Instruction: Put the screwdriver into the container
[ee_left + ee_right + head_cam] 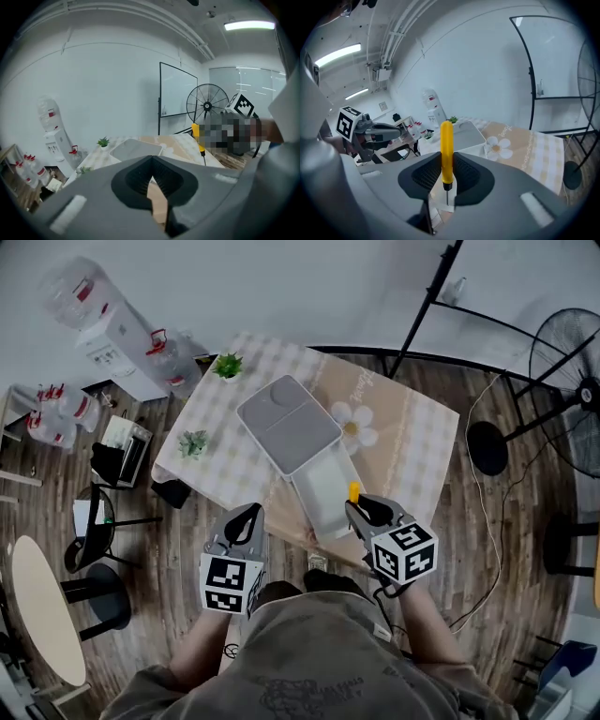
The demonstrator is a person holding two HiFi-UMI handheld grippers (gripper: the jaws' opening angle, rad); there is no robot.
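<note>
My right tongs [446,176] are clamped on the screwdriver [446,150]. The yellow handle stands upright between the pads and the thin shaft pokes out below. I'd say that grip suits a drop, tip first, with the handle as the only part thick enough to pinch. From the head view the screwdriver hangs just above the near end of the container [314,512], the white bin on the table [412,437].

My left tongs [151,180] are drawn together with nothing between them. They sit off the table's near edge, left of the bin, out of the way.

Now the obstacles. The grey lid [286,423] lies askew over the container's far part, so only the near stretch is open. That looks like room enough, but a long tool may have to go in slanted or lie along the bin. The bin's near wall is close under my right tongs, so I'd watch the shaft against it.

Two small plants [227,365] stand on the table's far left, well apart from my path. A fan [572,390] and a water dispenser [112,329] stand on the floor, no trouble.
</note>
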